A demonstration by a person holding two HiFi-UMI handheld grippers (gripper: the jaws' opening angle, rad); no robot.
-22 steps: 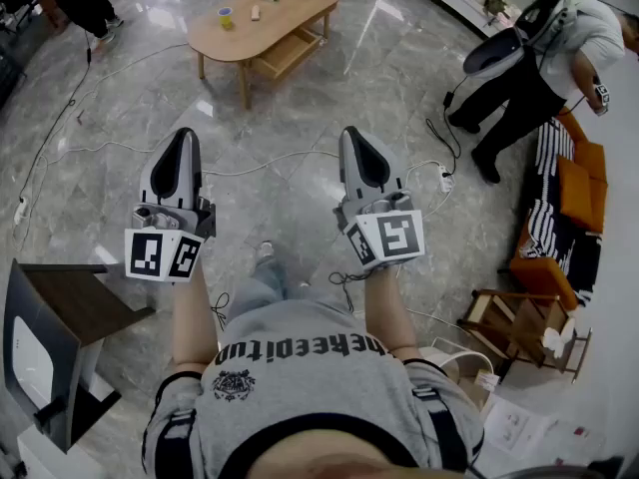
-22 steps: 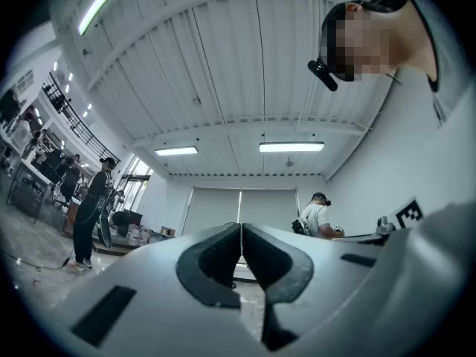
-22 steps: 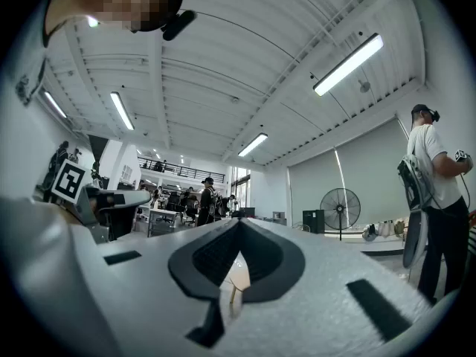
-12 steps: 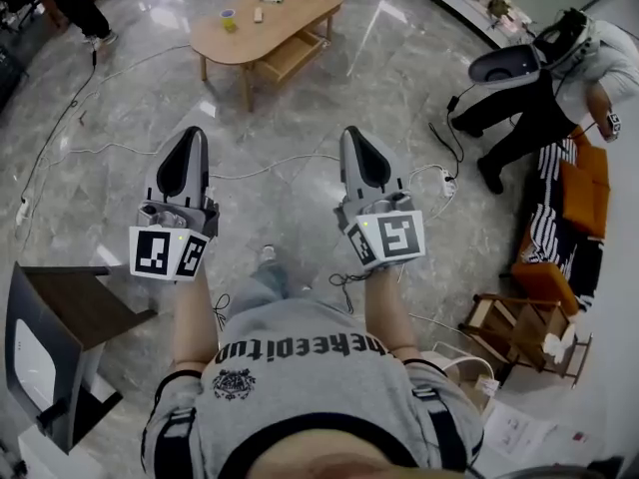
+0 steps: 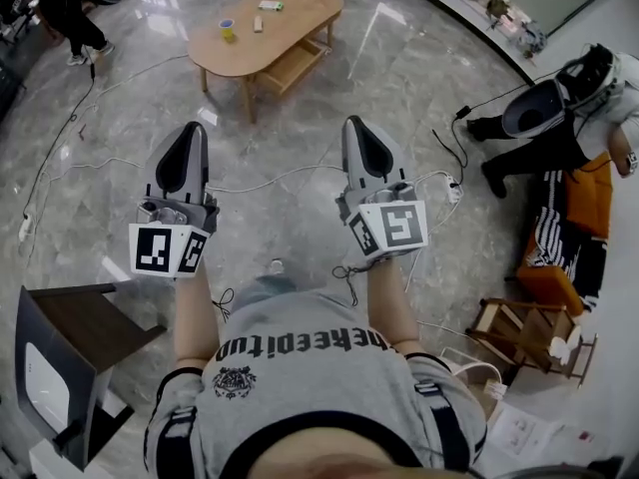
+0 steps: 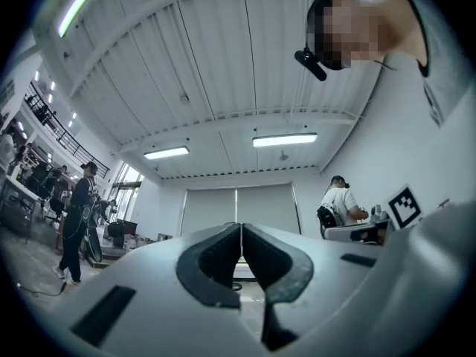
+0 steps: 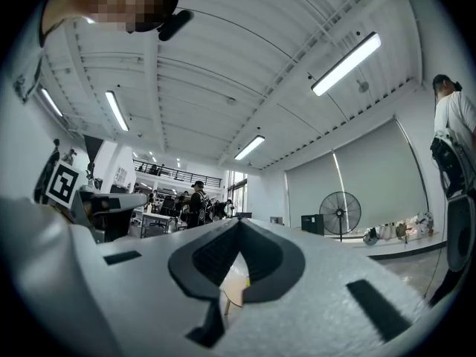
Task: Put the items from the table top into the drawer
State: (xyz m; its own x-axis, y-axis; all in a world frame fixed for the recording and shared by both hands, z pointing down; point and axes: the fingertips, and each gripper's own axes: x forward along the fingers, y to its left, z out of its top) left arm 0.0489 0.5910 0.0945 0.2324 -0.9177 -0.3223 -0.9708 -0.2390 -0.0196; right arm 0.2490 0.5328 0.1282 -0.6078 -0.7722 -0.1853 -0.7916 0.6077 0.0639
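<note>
A light wooden oval table (image 5: pixel 290 38) stands far ahead on the marble floor, with a lower shelf under its top. On it lie a yellow-and-blue tape roll (image 5: pixel 228 30), a small pale item (image 5: pixel 257 23) and a green-and-white packet (image 5: pixel 268 6). My left gripper (image 5: pixel 191 129) and right gripper (image 5: pixel 355 124) are held side by side at chest height, well short of the table. Both are shut with nothing between the jaws. The left gripper (image 6: pixel 240 233) points up at the ceiling and far wall. Below the right gripper (image 7: pixel 239 226) a sliver of the table (image 7: pixel 232 288) shows.
White cables (image 5: pixel 270 178) and a power strip (image 5: pixel 451 188) lie on the floor between me and the table. A dark side table (image 5: pixel 75 317) stands at lower left. One person (image 5: pixel 559 118) bends over at right near an orange seat (image 5: pixel 579 198); another person (image 5: pixel 60 8) is at top left.
The view has shifted slightly as I step; the side table slid down the frame. The bending person at right has moved further right. Both grippers stay shut and side by side.
</note>
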